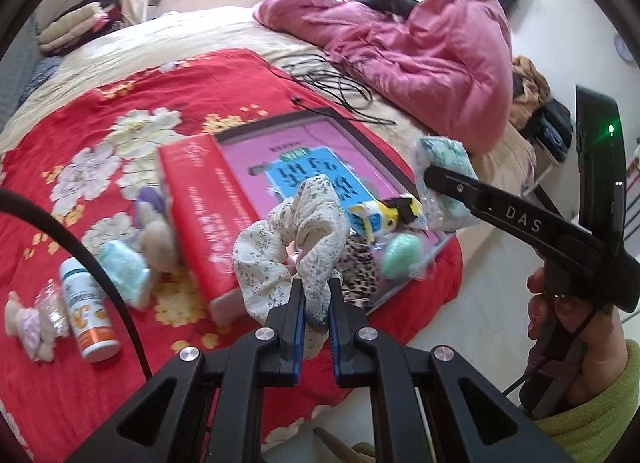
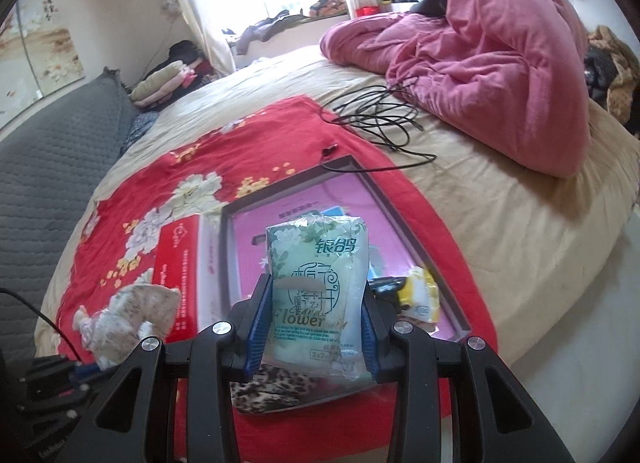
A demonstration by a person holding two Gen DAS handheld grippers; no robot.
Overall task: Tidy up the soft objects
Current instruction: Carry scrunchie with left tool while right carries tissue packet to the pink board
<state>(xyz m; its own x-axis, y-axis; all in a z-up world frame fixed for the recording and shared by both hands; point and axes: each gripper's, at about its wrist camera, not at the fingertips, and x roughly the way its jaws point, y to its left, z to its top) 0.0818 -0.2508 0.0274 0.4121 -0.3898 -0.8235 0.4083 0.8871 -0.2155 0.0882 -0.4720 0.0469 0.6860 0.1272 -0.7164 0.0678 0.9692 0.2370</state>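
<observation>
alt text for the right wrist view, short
The right gripper is shut on a green tissue pack, held above a shallow box lid on a red floral blanket; a pink duvet is heaped behind.

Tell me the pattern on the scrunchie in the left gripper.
Cream scrunchie with tiny dark floral print, clearest in left wrist view.

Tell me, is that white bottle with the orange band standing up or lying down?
Lying down. The white bottle rests on its side on the red flowered cloth, its cap end pointing away from the camera.
</observation>
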